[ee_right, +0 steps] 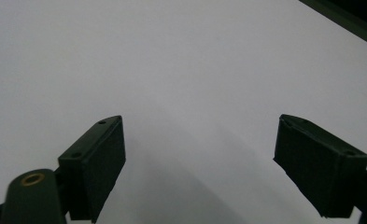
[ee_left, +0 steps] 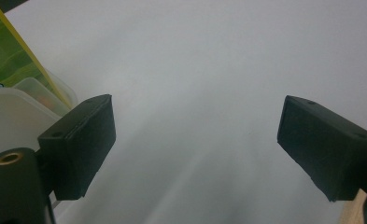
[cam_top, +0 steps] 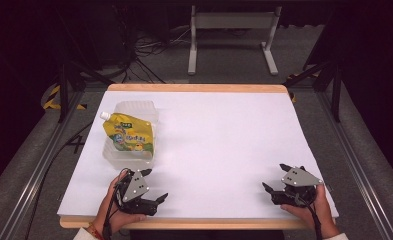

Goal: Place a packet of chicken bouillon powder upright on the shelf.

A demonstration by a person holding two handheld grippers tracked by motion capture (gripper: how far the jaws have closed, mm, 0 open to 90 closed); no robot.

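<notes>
Item: yellow spouted pouch (cam_top: 128, 134), lying flat atop a clear plastic container (cam_top: 129, 156), white cap toward the far left; we place it just ahead of our left gripper (cam_top: 154, 186), a little to that gripper's left, and well apart from our right gripper (cam_top: 275, 177), far across the sheet. In the left gripper view the pouch's green-and-yellow edge (ee_left: 6, 51) and the container's pale rim (ee_left: 13, 100) sit just beyond the left jaw. Left gripper: held low near the table's near edge, jaws spread wide, nothing between them but white sheet. Right gripper: held low at the near right, jaws likewise spread wide with bare sheet between the pads. Support: white sheet (cam_top: 224, 140) over a wooden-edged table (cam_top: 194, 88). Step in hand, as we judge it: both tools rest empty and apart from the goods, so we read this as a pause either ahead of a reach or just after a set-down; we cannot tell which. Next move, if a pick follows: our left gripper swings forward and left, keeps its jaws wide, and straddles the pouch's near edge or the container's rim before closing.
</notes>
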